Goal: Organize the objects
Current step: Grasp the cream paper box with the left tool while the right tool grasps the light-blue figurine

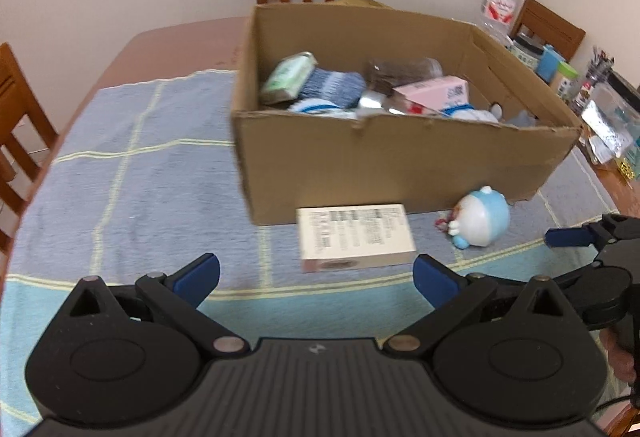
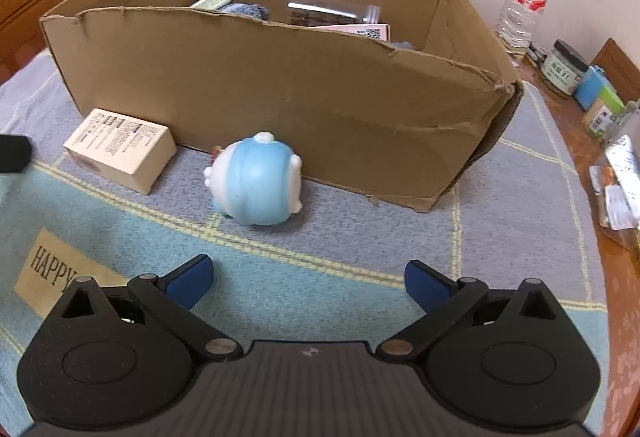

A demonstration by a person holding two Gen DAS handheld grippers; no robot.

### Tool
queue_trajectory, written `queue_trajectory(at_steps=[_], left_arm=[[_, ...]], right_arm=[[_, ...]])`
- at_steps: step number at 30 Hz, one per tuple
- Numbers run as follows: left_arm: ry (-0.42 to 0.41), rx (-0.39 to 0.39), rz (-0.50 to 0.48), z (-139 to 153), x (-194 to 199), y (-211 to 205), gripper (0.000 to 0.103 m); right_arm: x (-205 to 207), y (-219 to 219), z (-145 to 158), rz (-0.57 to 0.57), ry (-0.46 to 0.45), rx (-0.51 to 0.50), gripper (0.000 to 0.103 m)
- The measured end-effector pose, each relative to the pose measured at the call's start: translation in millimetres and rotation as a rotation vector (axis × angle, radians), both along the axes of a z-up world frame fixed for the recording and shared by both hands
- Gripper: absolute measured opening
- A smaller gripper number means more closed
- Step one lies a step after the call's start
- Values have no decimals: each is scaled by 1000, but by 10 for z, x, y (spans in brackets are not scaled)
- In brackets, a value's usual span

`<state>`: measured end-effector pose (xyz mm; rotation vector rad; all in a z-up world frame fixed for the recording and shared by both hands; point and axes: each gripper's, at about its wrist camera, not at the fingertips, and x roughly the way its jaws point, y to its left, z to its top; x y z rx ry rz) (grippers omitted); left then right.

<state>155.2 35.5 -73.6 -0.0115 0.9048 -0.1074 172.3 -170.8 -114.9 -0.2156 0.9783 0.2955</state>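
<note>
We hold our left gripper point(image 1: 316, 279) and right gripper point(image 2: 308, 283) wide open and empty, ready to grab the small box point(image 1: 356, 237) and the blue toy point(image 2: 256, 181) and drop them into the big box point(image 2: 280, 97).

A checked cloth point(image 2: 360, 237) covers the worktop point(image 1: 180, 41) — on it a cardboard box point(image 2: 280, 109), small carton point(image 2: 120, 149), blue-white toy point(image 2: 256, 185); bottle point(image 2: 524, 1) and jars at the right edge.

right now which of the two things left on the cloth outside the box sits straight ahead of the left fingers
The cream printed carton. It lies flat directly ahead of the open left gripper, by the cardboard box. The blue and white toy lies off to its right, nearer the right gripper.
</note>
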Motion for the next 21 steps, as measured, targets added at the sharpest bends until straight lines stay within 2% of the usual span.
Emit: queue_trajectory(at_steps=[2,6,11,17,21], left_arm=[[1,12,2,-66,55,-97,102],[-11,28,32,-175,170,-219,102],[19,15,40,-279,274,-291,102],[32,36,46,-383,311,-337,102],[33,29,54,-405,324,-323,98]], right_arm=[[38,-68,-15,-26,22,39,103],[32,-81,-23,-1,15,35,103],[32,-101,-33,22,7,39,103],[42,-104,-42,33,2,42,103],[45,-105,-45,33,1,43,103]])
